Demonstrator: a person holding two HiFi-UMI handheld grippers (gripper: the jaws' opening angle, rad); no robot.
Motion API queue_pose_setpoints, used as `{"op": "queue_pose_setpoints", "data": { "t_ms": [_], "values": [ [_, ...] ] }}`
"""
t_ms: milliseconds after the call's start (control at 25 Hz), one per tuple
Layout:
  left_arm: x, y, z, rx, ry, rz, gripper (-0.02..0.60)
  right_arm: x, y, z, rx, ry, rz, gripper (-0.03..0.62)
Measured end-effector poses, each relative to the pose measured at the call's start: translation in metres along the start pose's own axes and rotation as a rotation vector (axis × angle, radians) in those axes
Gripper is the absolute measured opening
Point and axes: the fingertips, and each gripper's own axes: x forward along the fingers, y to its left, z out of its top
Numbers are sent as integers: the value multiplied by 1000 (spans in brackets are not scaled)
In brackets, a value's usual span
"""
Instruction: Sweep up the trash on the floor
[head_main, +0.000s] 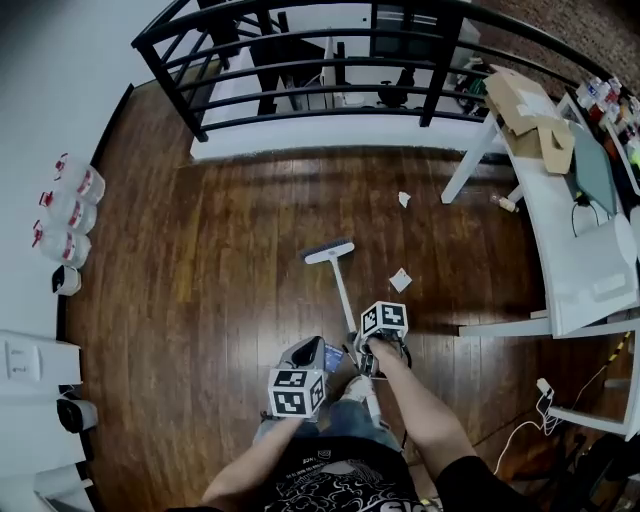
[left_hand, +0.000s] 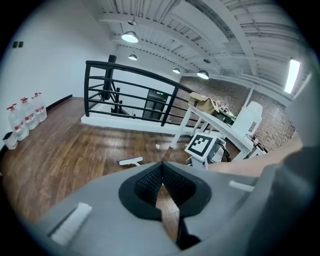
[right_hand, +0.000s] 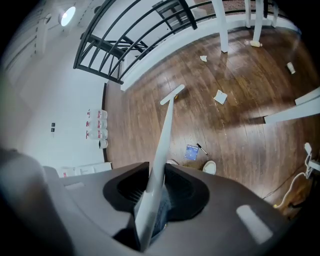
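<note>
Holding nothing, the left gripper (left_hand: 161, 171) has its jaws closed tip to tip, so the broom handle (right_hand: 162, 145) depends on the right gripper (right_hand: 155, 187) alone, whose jaws pinch it. With that single grip, I judge the slim handle may twist or slide mid-stroke. The broom head (head_main: 330, 252), standing left of the paper scrap (head_main: 400, 280), could flick it under the table (head_main: 590, 270). A farther scrap (head_main: 404, 199) lies near a table leg (head_main: 470, 160).

Jugs (head_main: 68, 212) line the left wall, contents unclear. A small bottle (head_main: 508, 204) lies on the floor. The cardboard box (head_main: 520, 100) on the table hides its inside.
</note>
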Motion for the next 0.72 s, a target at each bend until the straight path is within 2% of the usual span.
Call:
{"op": "queue_pose_setpoints", "data": {
  "t_ms": [160,360,560,720],
  "values": [
    [18,22,20,16,5,-27,5,19,15,31,-5,-9,-19,98],
    [33,65,46,55,44,-84,5,47,42,65,41,-31,-34,98],
    [38,133,75,113,88,-109,5,82,72,99,112,-55,-49,98],
    [44,191,95,135,113,-103,5,111,93,119,153,-30,-87,96]
  ]
}}
